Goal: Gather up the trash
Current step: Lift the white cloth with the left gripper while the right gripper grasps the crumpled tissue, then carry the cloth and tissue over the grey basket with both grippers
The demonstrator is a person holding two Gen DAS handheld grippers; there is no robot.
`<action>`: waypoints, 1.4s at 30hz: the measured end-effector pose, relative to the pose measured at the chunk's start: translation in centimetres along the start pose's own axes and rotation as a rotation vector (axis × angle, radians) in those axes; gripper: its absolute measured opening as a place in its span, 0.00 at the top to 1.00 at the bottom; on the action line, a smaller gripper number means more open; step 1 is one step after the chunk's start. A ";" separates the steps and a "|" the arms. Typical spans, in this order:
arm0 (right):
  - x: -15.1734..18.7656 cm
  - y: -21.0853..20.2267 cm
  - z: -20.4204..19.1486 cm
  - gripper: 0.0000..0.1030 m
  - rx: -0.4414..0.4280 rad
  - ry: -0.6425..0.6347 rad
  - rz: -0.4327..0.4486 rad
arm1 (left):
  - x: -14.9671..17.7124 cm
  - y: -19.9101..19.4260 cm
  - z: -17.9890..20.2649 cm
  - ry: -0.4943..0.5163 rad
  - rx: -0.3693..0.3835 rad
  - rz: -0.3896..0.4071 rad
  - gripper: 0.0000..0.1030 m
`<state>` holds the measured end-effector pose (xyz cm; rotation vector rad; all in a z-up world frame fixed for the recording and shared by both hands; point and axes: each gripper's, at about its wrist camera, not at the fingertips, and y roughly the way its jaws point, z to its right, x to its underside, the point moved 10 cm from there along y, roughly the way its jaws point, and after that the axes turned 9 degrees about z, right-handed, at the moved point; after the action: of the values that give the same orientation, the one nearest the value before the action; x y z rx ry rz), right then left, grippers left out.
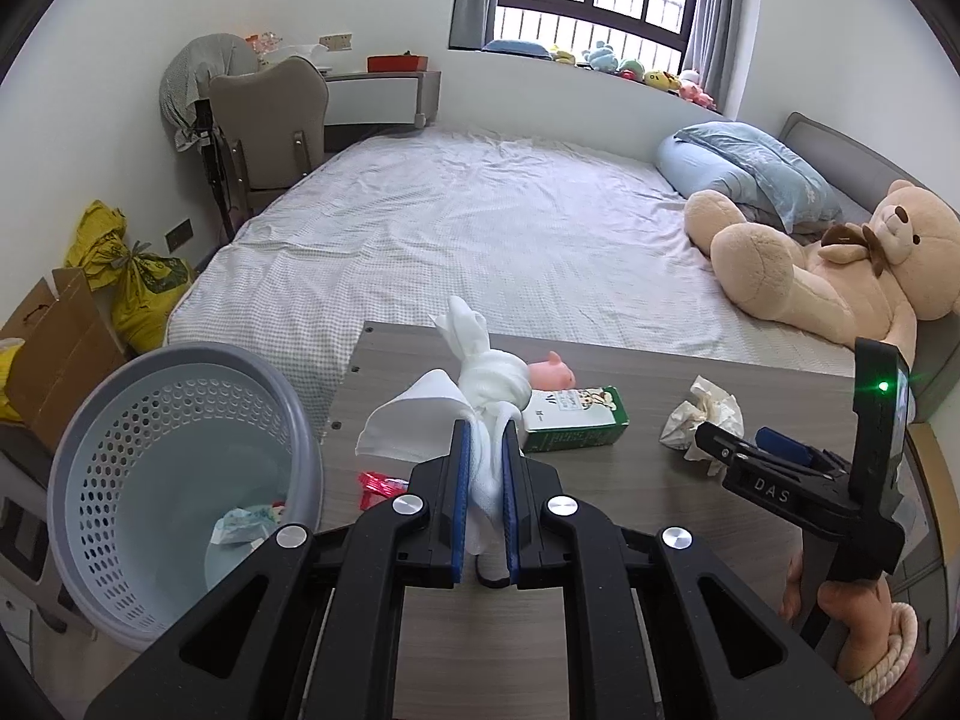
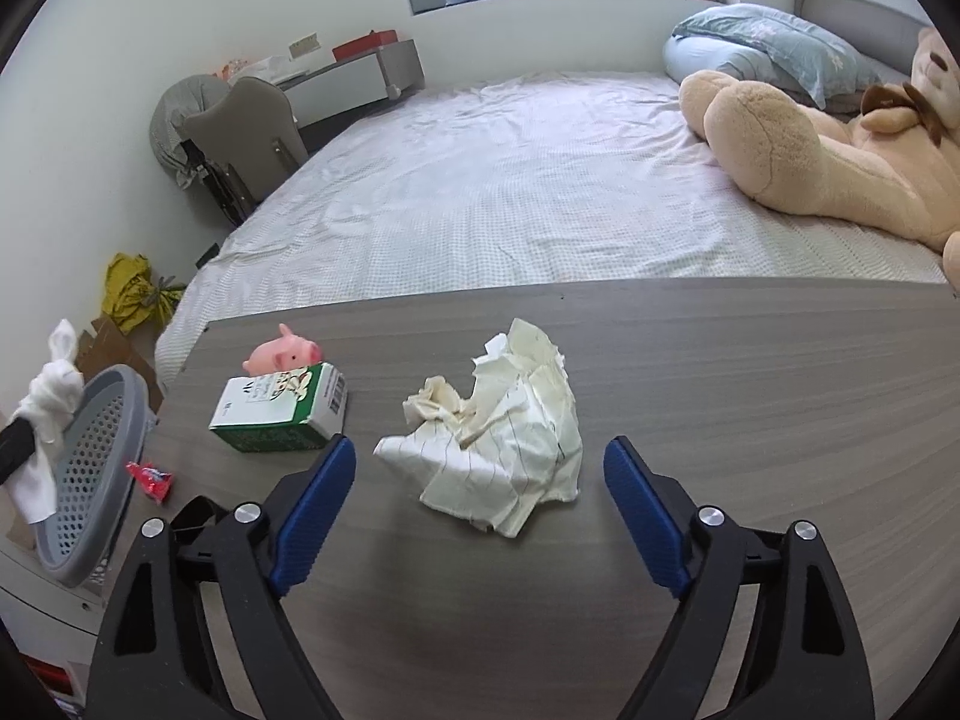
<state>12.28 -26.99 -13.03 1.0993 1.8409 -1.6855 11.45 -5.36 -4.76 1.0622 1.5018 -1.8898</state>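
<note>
My left gripper (image 1: 486, 429) is shut on a white tissue wad (image 1: 480, 378), lifted above the wooden table (image 1: 600, 510) just right of the grey perforated trash basket (image 1: 180, 480). The basket holds a few scraps at its bottom. In the right wrist view, my right gripper (image 2: 480, 456) stands open above the table, its blue pads (image 2: 318, 498) either side of a crumpled cream paper towel (image 2: 504, 438) without touching it. A green and white carton (image 2: 282, 414) lies left of the towel. A red wrapper (image 2: 150, 480) lies near the table's left edge.
A pink toy pig (image 2: 282, 354) sits behind the carton. Beyond the table is a bed (image 2: 510, 180) with a big teddy bear (image 2: 840, 138) and a blue pillow (image 2: 762, 42). A chair (image 1: 270, 120), yellow bags (image 1: 126, 270) and a cardboard box (image 1: 54, 354) stand at the left.
</note>
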 end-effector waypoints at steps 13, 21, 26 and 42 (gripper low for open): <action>0.8 2.1 -0.2 0.40 0.031 -0.032 -0.040 | 0.5 -0.2 -2.4 -0.010 -0.064 0.005 0.90; 1.3 -0.5 -1.7 0.41 -0.012 -0.030 -0.021 | 1.0 -0.7 -5.0 -0.038 -0.101 0.003 0.90; 0.8 -2.4 -4.6 0.41 -0.065 -0.055 0.006 | 1.8 -1.0 -7.5 -0.057 -0.137 -0.006 0.90; 0.5 -1.7 -20.4 0.41 -0.279 -0.213 -0.022 | 3.2 -2.8 -18.4 -0.155 -0.271 -0.013 0.90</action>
<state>14.84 -7.16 -8.62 0.7583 1.8829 -1.4397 12.32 13.35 -7.39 0.7671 1.6204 -1.6751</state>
